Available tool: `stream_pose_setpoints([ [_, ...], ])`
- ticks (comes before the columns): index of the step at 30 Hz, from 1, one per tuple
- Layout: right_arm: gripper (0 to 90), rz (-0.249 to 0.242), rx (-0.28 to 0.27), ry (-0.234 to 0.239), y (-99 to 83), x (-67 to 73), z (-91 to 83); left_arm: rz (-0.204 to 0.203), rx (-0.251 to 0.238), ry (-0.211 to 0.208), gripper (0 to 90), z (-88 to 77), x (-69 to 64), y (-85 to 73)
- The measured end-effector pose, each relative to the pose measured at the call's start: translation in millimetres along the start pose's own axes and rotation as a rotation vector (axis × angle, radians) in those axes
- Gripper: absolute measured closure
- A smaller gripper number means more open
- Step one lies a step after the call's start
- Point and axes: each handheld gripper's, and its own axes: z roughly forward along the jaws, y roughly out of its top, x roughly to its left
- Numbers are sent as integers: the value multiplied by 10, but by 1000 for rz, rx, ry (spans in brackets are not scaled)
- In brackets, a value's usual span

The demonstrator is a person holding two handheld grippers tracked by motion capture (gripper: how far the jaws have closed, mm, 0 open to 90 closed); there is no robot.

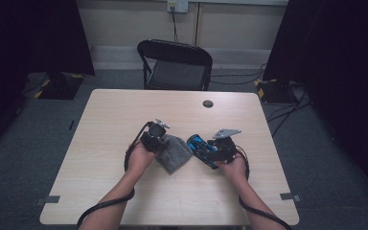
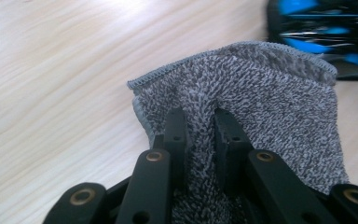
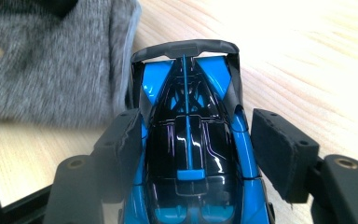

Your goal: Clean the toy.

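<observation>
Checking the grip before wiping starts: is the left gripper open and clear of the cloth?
No, the left gripper is shut, its jaws pinching a fold of the grey cloth between them.

In the left gripper view the toy car (image 2: 326, 35) is blurred and cut off by the top-right edge. The fold of the grey cloth (image 2: 242, 93) pinched by the left tool (image 2: 200, 128) is hidden. In the right gripper view the car's near end is cut off at the bottom edge, and the cloth is blurred.
</observation>
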Motion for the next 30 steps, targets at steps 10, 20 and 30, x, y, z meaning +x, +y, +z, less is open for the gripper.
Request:
stream_pose_setpoints([
  [10, 346, -1, 0, -1, -3, 0, -3, -26, -15, 34, 772, -23, 130, -3],
  [20, 345, -3, 4, -2, 8, 1, 2, -54, -79, -6, 772, -386, 259, -62],
  [30, 345, -3, 14, -6, 20, 7, 3, 52, -99, -98, 772, -549, -129, -149],
])
